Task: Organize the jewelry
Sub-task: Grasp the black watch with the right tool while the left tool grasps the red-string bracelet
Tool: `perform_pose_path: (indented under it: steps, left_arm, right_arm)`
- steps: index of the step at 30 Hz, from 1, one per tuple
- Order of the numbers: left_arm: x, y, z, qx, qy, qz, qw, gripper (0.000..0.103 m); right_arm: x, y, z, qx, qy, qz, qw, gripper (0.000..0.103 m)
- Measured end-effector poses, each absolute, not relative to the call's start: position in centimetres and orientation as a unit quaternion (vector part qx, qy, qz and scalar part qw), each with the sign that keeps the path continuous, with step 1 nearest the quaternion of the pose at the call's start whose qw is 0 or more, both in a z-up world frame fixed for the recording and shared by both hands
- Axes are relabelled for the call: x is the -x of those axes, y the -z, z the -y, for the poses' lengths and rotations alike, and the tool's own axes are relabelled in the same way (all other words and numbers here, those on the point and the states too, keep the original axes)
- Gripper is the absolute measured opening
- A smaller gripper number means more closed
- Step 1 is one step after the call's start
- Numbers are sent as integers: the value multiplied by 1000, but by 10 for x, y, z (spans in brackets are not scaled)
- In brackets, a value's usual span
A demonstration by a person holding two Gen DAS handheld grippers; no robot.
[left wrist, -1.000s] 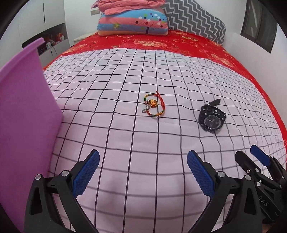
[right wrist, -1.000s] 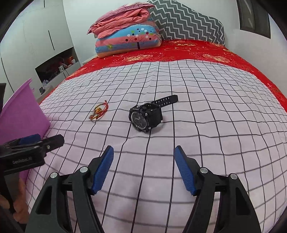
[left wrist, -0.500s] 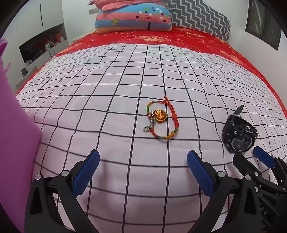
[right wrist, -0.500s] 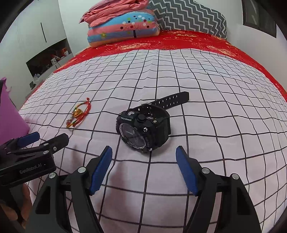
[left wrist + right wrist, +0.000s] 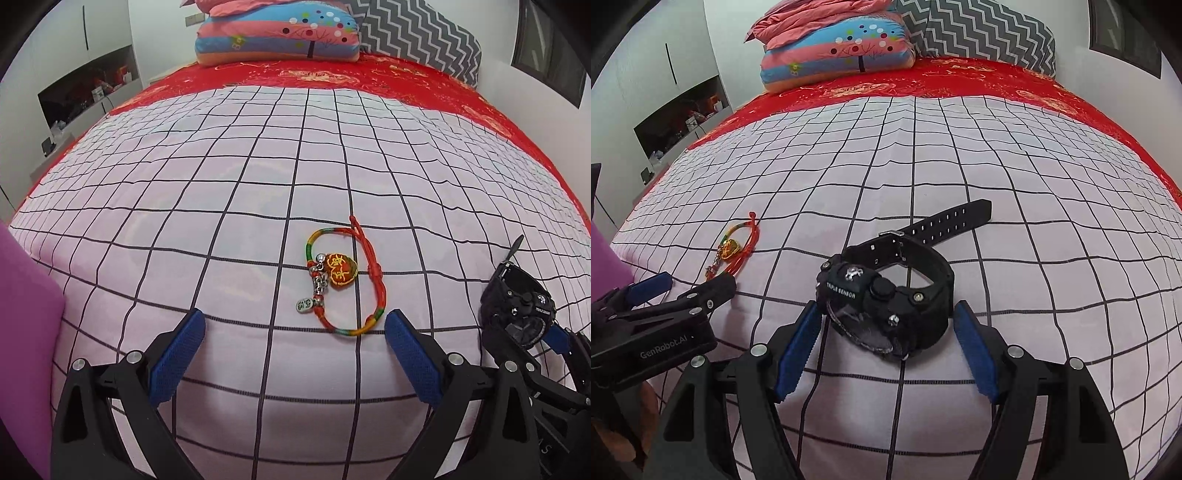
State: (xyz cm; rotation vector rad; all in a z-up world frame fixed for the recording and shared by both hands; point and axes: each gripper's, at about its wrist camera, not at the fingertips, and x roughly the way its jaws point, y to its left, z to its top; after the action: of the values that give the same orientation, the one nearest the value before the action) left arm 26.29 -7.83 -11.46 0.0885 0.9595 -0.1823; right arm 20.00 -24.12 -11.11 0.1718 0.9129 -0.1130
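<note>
The right gripper [image 5: 884,345], fingers spread, straddles the chunky black plastic wristwatch [image 5: 886,295] lying on the pink checked bedspread [image 5: 960,184]; its case sits between the blue pads, strap running away up-right. The left gripper [image 5: 293,341], also spread, faces the red-green-yellow braided cord bracelet [image 5: 341,278] just beyond its tips, long axis pointing away. Only the left view shows the bracelet's charms; only the right shows the watch strap whole.
</note>
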Motion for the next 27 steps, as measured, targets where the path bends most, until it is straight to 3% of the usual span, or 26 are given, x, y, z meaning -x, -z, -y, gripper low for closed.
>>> perform_pose_path:
  steps: [16, 20, 24, 26, 27]
  left_arm:
    - [-289, 124, 87, -43, 81, -458, 884, 97]
    - [-293, 125, 89, -42, 75, -460, 884, 97]
    - [-286, 123, 94, -51, 88, -457, 884, 74]
    - [-279, 121, 98, -57, 97, -458, 882, 53]
    - [-274, 120, 98, -56, 103, -460, 880, 34]
  right_arm:
    - [-217, 115, 247, -76, 64, -442, 892, 73]
    - [-218, 115, 246, -74, 65, -437, 894, 68]
    - [-218, 115, 245, -71, 61, -436, 895, 67]
    - [-217, 115, 245, -71, 59, -436, 895, 67]
    - [-216, 114, 245, -72, 56, -436, 895, 67]
